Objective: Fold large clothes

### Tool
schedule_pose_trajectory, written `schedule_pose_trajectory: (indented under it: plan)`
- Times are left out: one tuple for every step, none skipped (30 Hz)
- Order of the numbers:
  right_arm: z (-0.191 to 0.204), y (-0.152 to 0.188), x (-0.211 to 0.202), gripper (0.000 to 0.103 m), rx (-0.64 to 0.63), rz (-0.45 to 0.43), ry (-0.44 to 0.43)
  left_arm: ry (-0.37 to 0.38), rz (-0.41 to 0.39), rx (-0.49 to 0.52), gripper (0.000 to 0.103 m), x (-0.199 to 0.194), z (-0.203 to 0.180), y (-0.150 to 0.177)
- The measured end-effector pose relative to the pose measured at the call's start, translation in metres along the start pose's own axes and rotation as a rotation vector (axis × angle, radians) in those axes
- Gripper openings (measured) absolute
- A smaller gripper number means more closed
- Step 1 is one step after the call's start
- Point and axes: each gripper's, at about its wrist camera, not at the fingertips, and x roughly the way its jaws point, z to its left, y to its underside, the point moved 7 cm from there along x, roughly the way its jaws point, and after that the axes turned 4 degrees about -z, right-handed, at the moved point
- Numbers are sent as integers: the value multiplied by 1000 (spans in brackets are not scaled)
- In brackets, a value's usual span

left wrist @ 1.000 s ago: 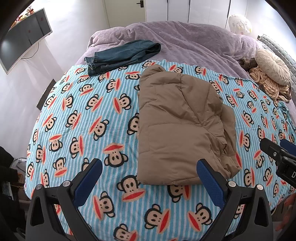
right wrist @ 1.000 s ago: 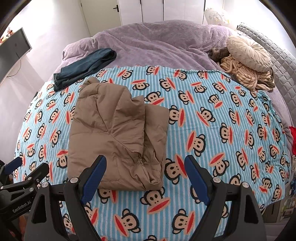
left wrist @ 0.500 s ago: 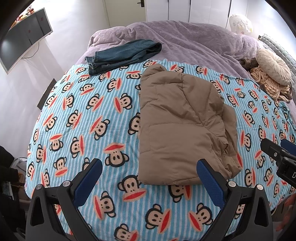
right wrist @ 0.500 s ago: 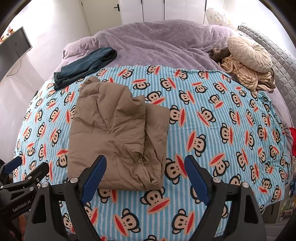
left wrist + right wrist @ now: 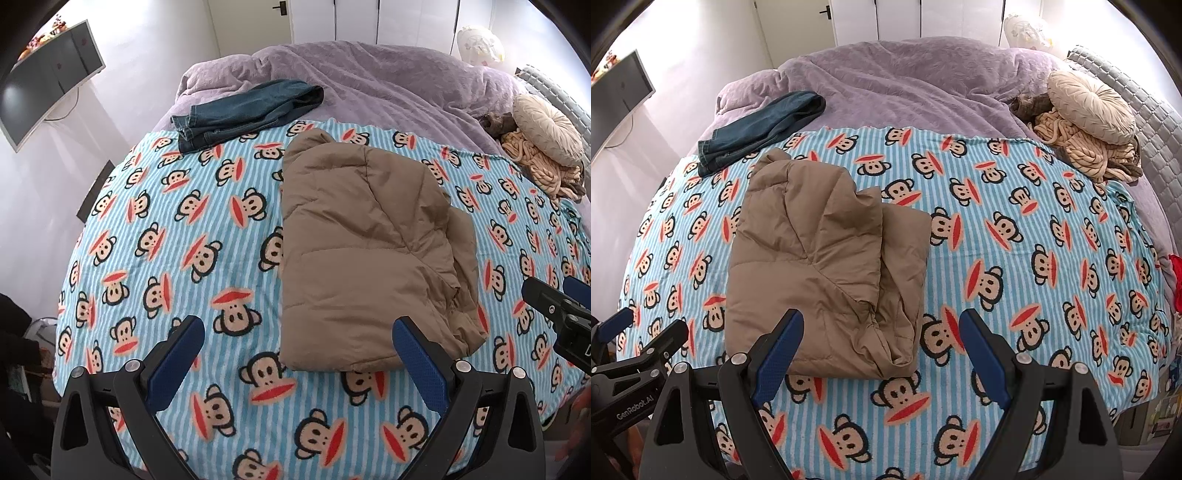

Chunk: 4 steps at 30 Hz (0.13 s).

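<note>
A tan padded jacket lies folded into a rough rectangle on the blue striped monkey-print blanket. It also shows in the right wrist view. My left gripper is open and empty, held above the near edge of the blanket, just short of the jacket's near left corner. My right gripper is open and empty, above the jacket's near right corner. Each gripper shows at the edge of the other's view.
Folded dark blue jeans lie at the far left edge of the blanket. A purple duvet covers the far bed. A round beige cushion sits on a knitted throw at the far right. A monitor hangs left.
Both views have shifted very slightly; the jacket sits a touch lower and nearer in frame. Both grippers stay open and empty. The jacket has not moved on the blanket.
</note>
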Motion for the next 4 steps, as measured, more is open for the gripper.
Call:
schedule_pose_trajectory:
  plan:
    - [-1, 1, 0, 88, -1, 1, -1, 3, -1, 3, 102, 0, 0, -1]
    - [0, -1, 1, 88, 0, 1, -1, 5, -1, 5, 102, 0, 0, -1]
    - [-1, 1, 0, 88, 1, 2, -2, 6, 0, 6, 102, 0, 0, -1]
    - [-1, -2, 1, 88, -2, 1, -1, 7, 1, 5, 102, 0, -1, -1]
